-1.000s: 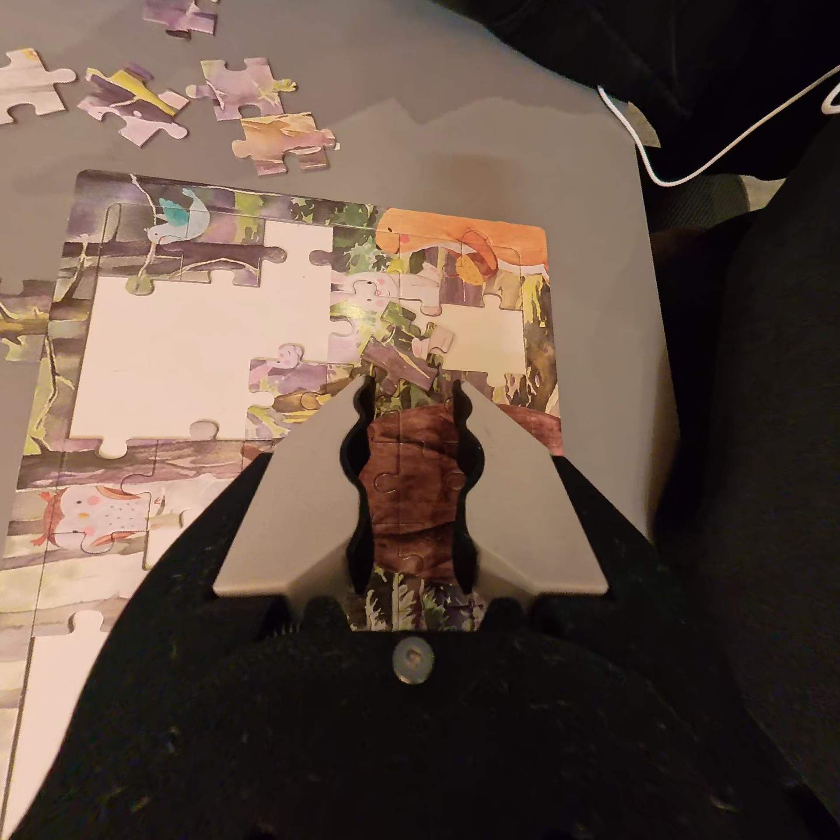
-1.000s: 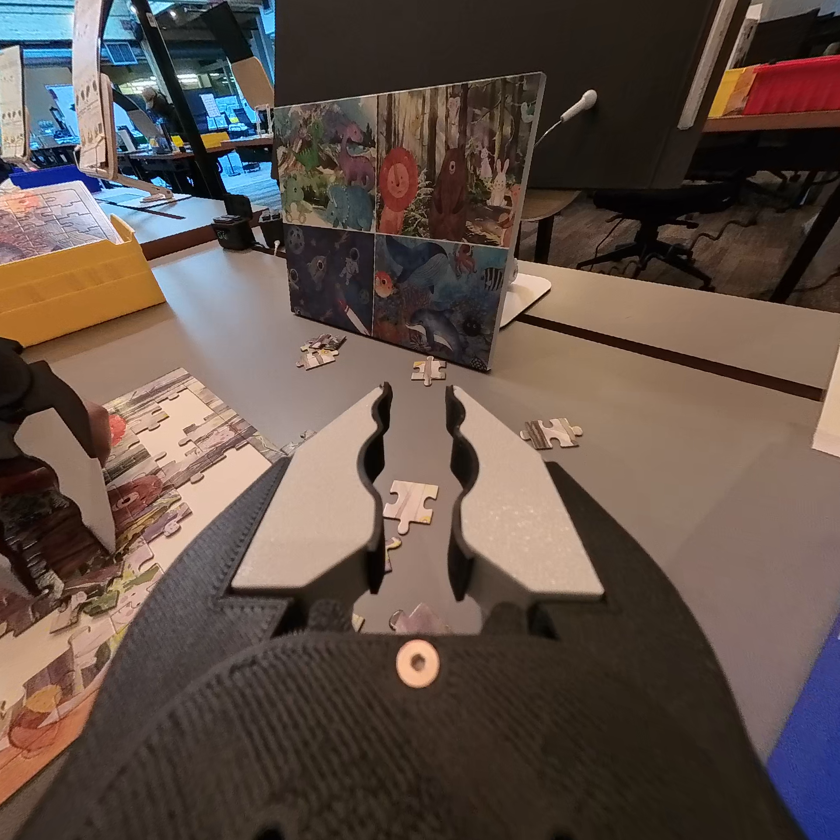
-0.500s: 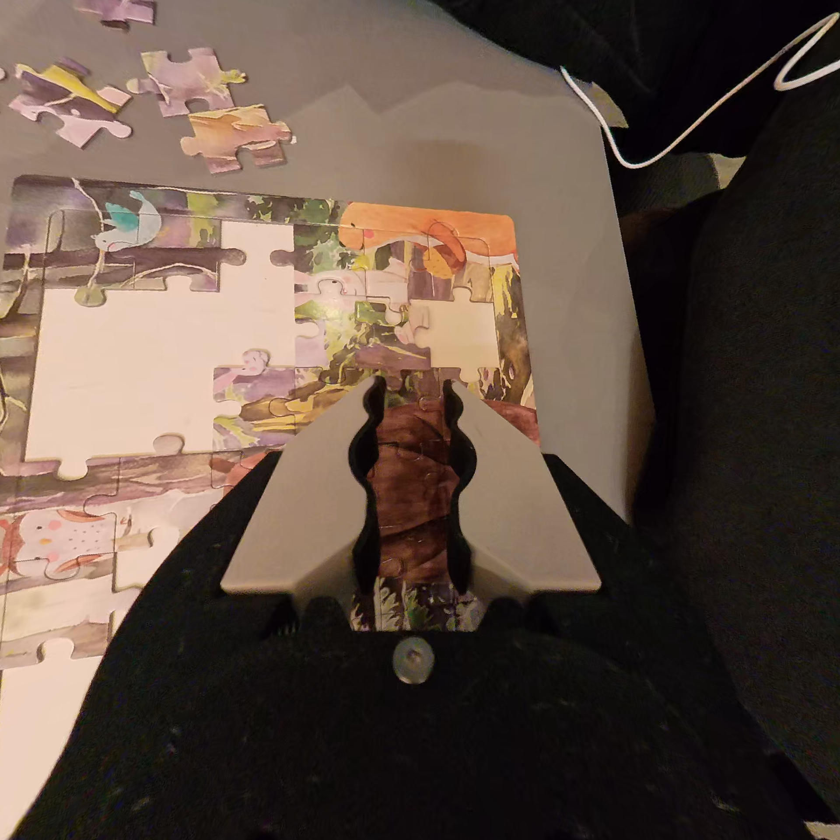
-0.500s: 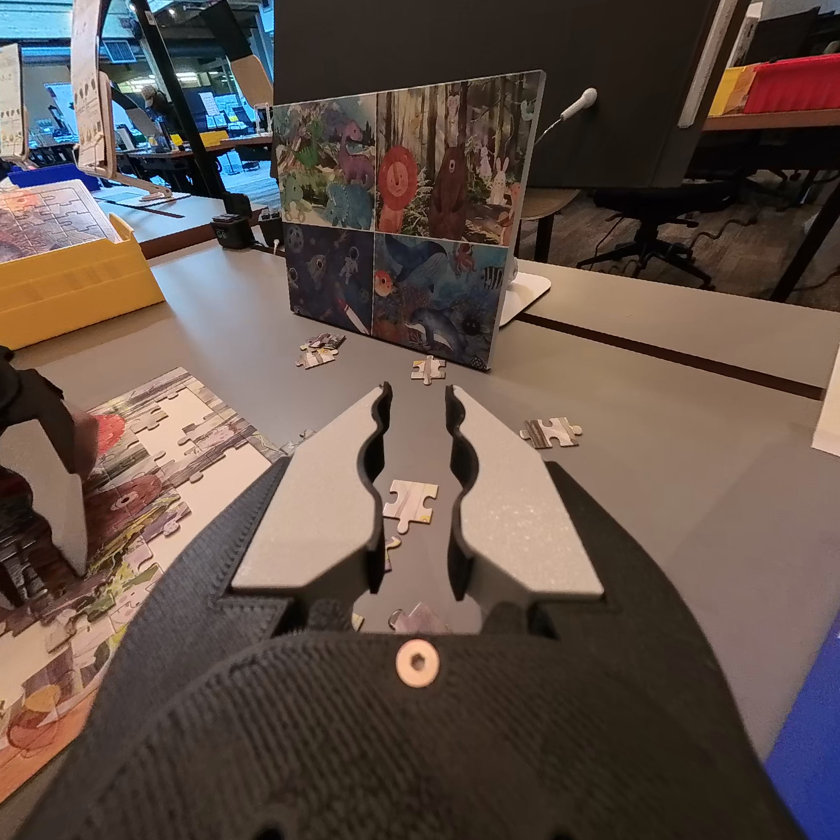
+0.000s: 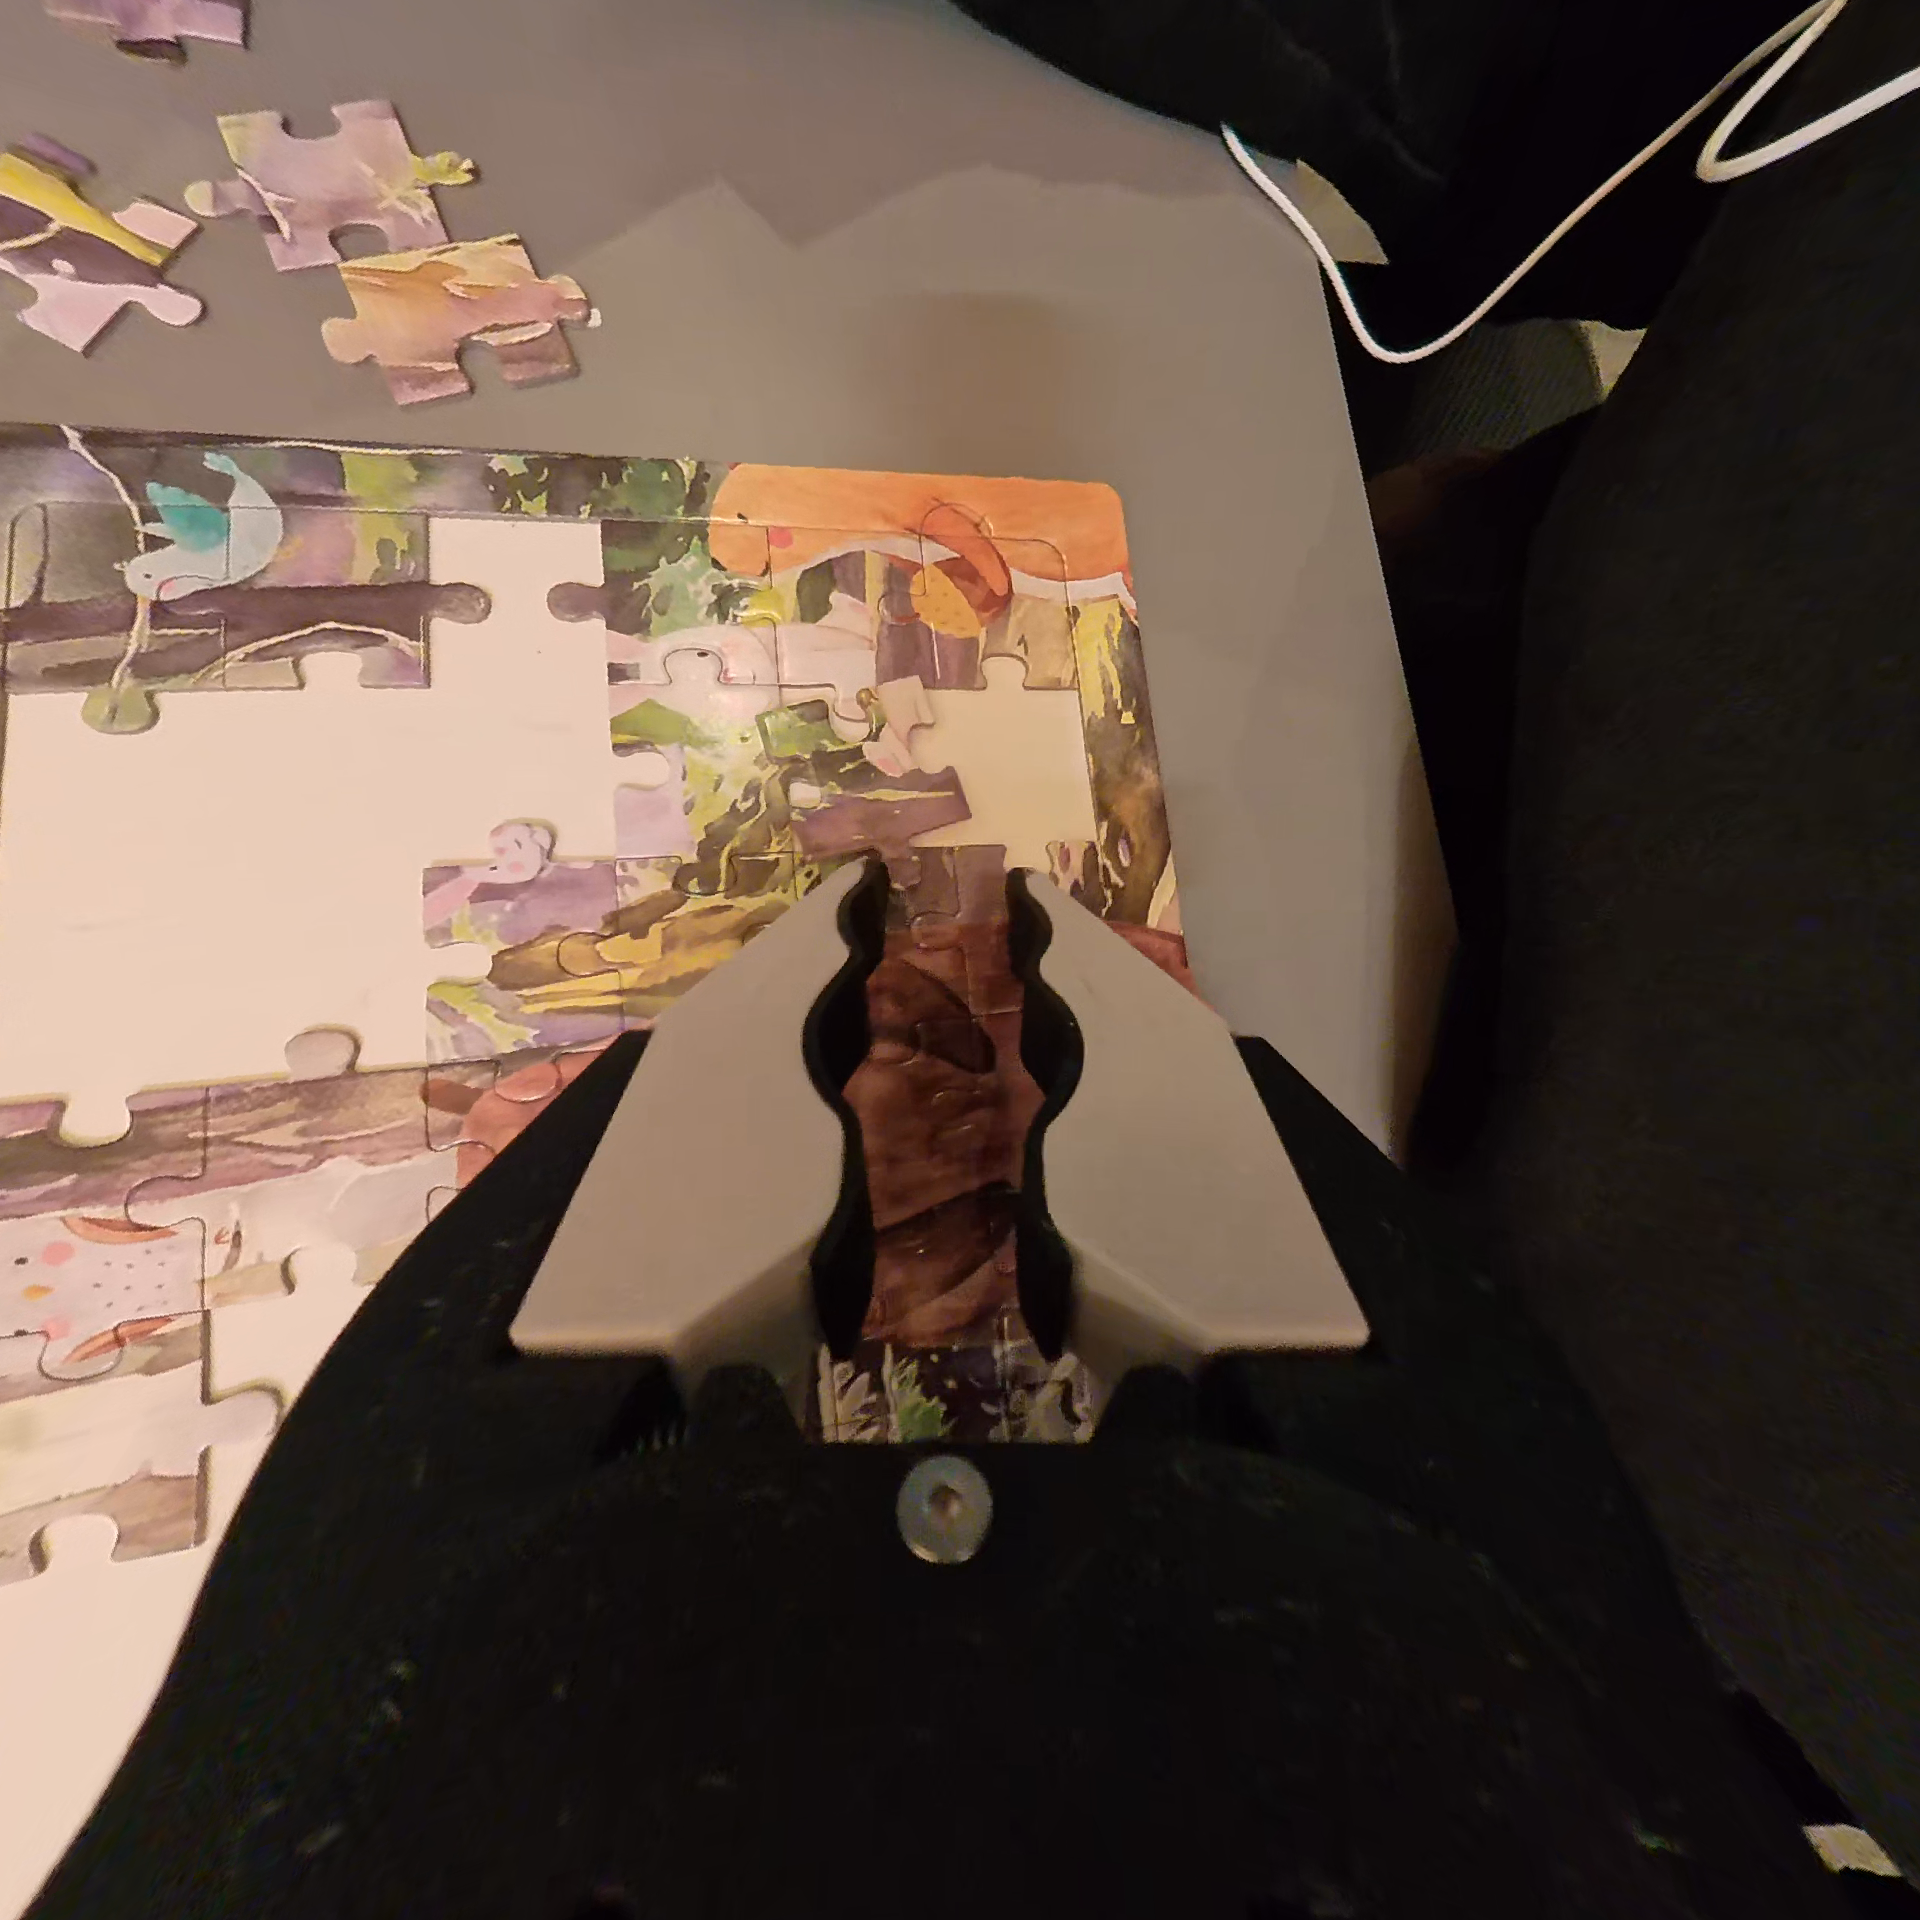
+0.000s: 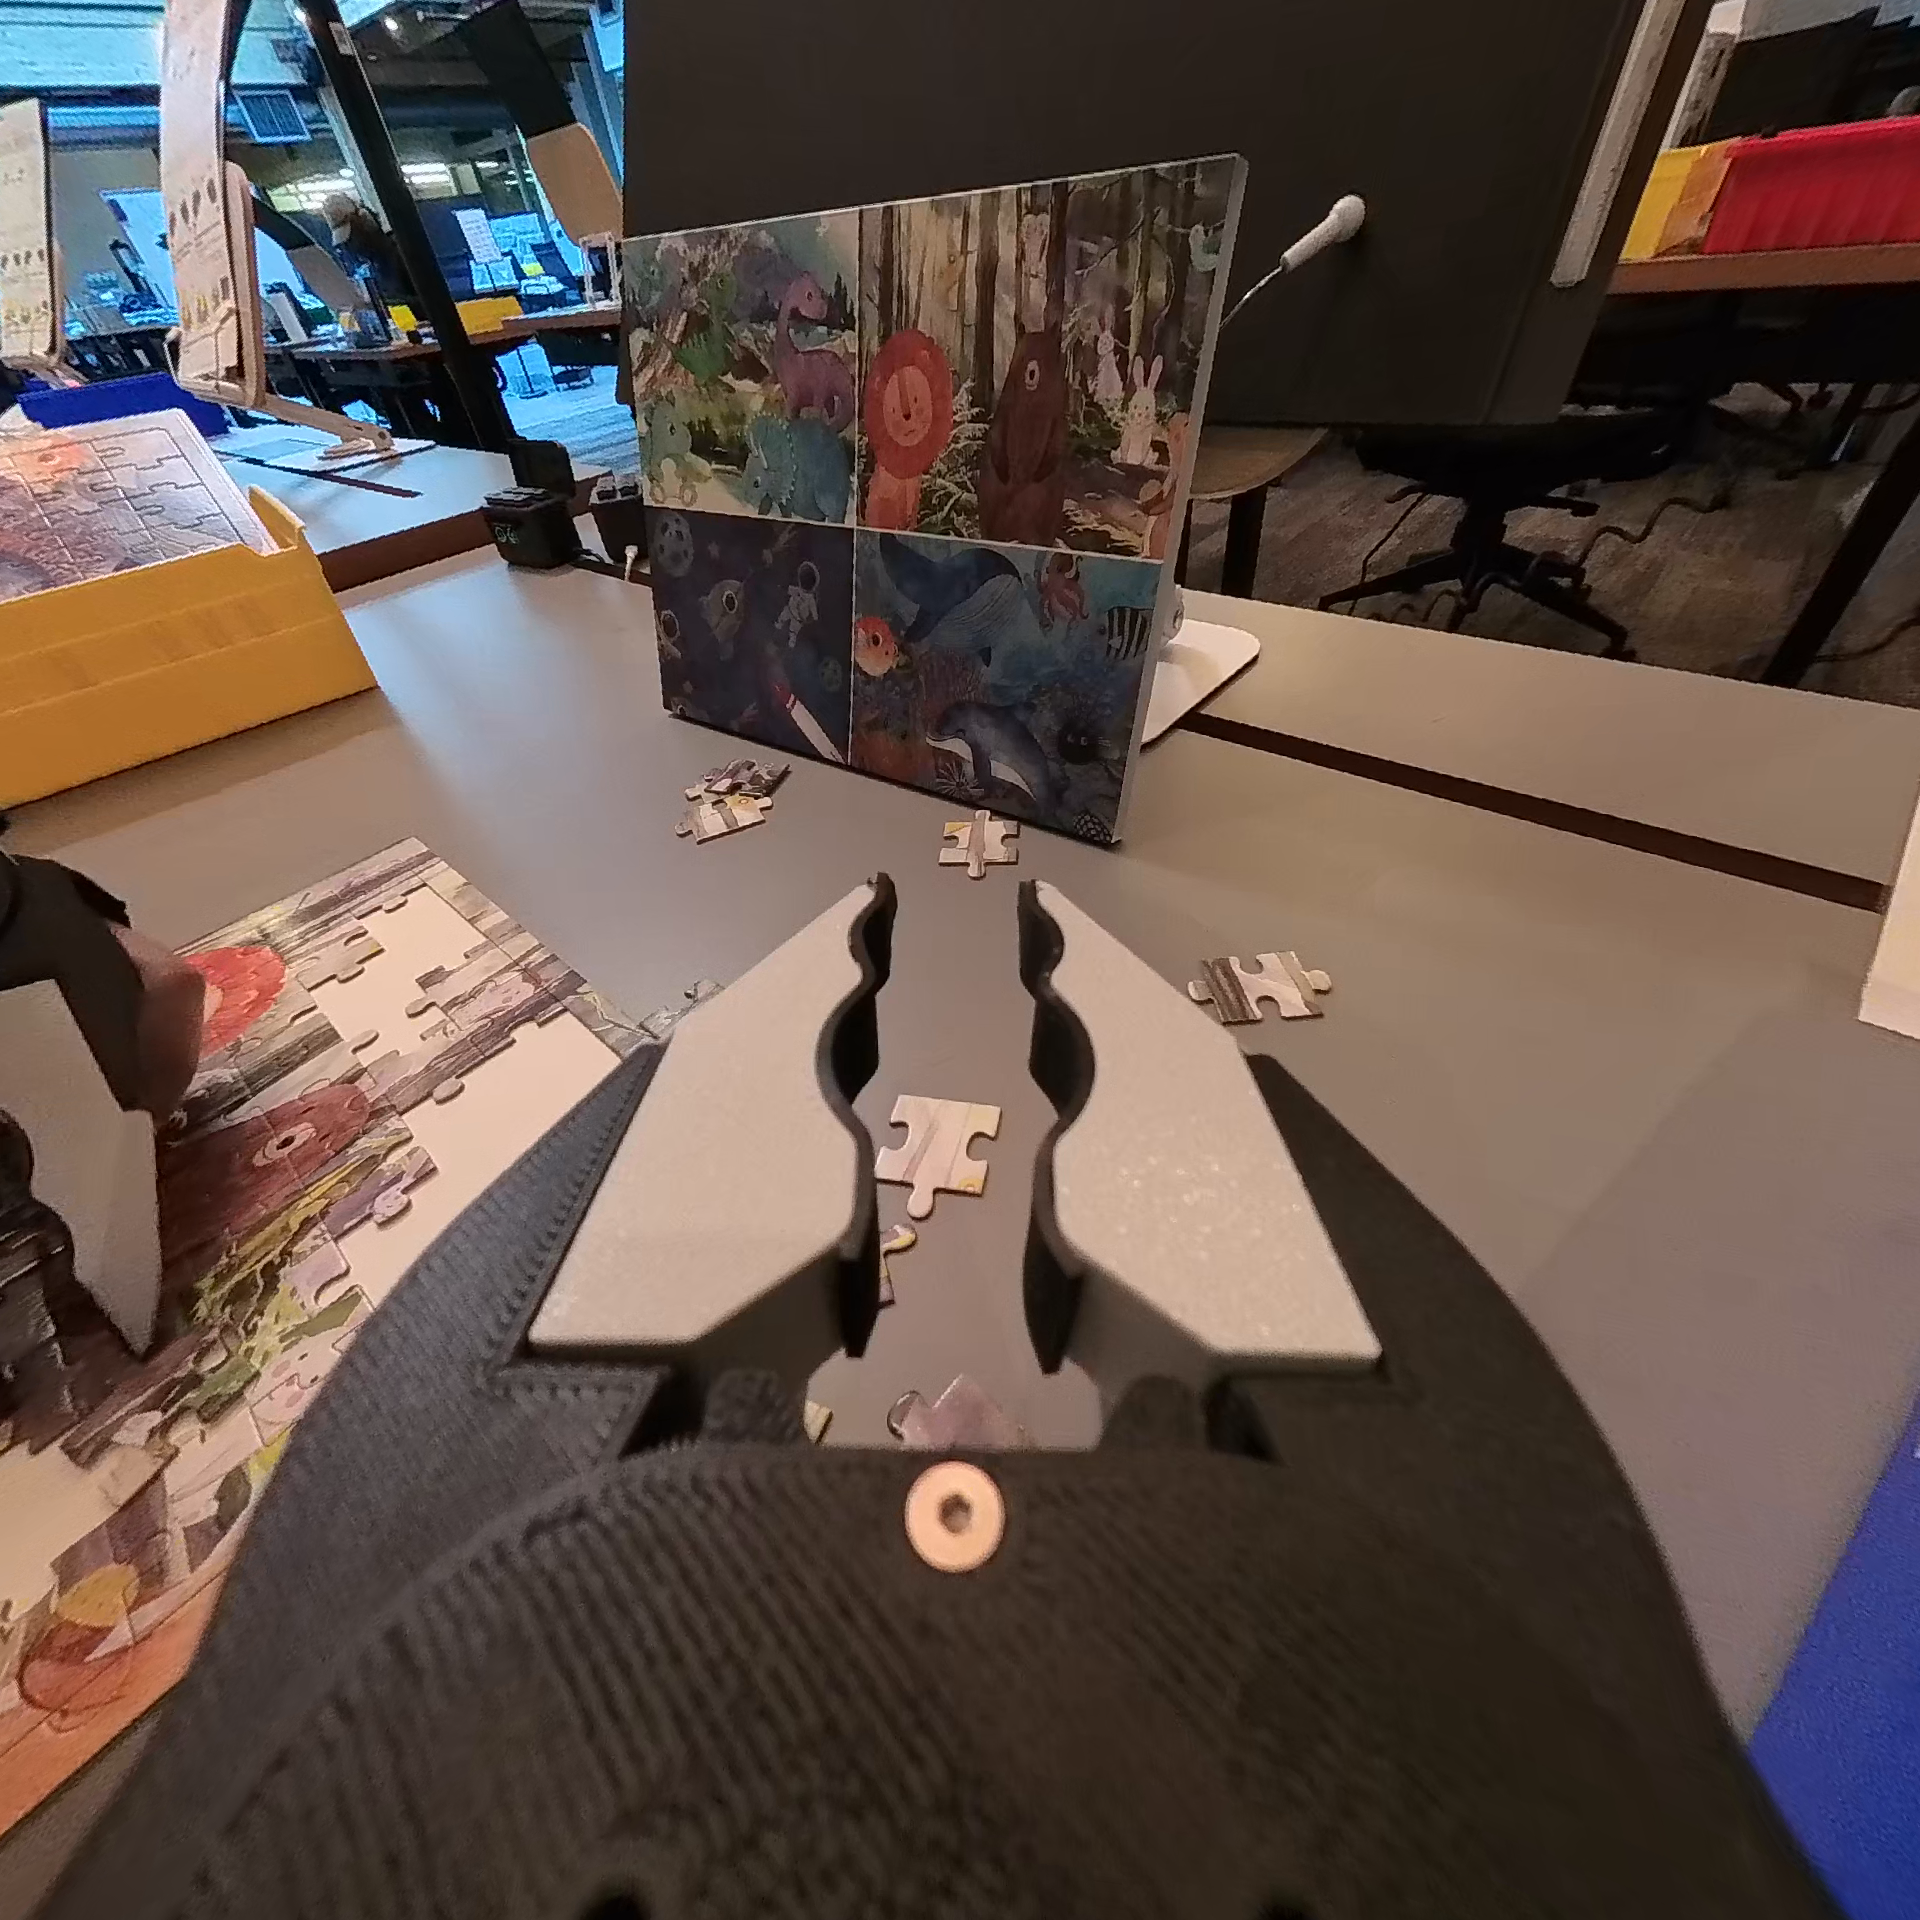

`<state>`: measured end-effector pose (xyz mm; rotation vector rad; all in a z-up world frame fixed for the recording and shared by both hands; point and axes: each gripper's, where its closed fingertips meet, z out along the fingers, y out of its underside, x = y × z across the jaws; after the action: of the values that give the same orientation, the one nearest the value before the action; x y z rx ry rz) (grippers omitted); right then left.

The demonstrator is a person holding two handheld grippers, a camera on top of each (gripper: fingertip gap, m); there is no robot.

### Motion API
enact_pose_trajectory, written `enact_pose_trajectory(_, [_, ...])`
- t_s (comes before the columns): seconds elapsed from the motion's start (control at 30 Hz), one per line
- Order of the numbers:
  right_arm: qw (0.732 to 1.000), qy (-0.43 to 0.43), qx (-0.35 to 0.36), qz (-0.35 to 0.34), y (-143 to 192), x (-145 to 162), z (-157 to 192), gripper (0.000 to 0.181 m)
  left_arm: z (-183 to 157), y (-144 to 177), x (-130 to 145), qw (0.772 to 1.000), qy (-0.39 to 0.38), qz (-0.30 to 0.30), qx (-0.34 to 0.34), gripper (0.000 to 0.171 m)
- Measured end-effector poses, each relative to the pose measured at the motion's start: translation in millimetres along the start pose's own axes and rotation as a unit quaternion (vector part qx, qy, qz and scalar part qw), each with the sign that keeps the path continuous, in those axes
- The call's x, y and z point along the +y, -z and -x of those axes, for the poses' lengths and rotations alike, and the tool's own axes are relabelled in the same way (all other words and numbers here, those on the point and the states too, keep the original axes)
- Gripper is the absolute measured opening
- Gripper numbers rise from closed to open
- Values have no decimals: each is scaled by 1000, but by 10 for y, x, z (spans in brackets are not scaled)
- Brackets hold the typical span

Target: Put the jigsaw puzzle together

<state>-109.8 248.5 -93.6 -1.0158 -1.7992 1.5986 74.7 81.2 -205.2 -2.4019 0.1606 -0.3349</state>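
Note:
The jigsaw board lies on the grey table, partly filled, with a large white gap at the left and a small one near the right edge. A purple-brown piece lies slightly askew at that small gap's left side, just beyond my left gripper, which is open and empty over the brown bear part. My right gripper is open and empty above the table, with a loose pale piece lying between its fingers. The board and the left gripper show at the left.
Loose pieces lie beyond the board and on the table. An upright picture panel stands behind them, a yellow bin at the far left. The table edge and a white cable are at the right. The grippers' ends are close to 25 cm from one another.
My left gripper has shifted along the board toward its right end and drawn slightly back from the purple-brown piece, which now lies flatter by the gap. The right gripper has not moved.

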Motion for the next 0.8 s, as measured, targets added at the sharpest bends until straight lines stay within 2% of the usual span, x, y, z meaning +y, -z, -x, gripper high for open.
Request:
enact_pose_trajectory(0.23, [1000, 0, 0, 1, -2, 3, 0, 23, -80, -25, -13, 1000, -7, 3, 15, 22])
enact_pose_trajectory(0.4, [1000, 1, -1, 0, -1, 0, 5, 23, -47, 11, -87, 1000, -5, -21, 10, 23])
enact_pose_trajectory(0.5, [1000, 2, -1, 0, -2, -3, 12, 23, 116, 12, -122, 999, -9, -31, -38, 34])
enact_pose_trajectory(0.63, [1000, 4, -2, 0, 0, -10, 21, 23, 158, -37, -206, 996, -32, -44, -66, 45])
enact_pose_trajectory(0.8, [1000, 6, -1, -4, 11, -30, 26, 23, 104, -152, -202, 997, -40, -35, -53, 49])
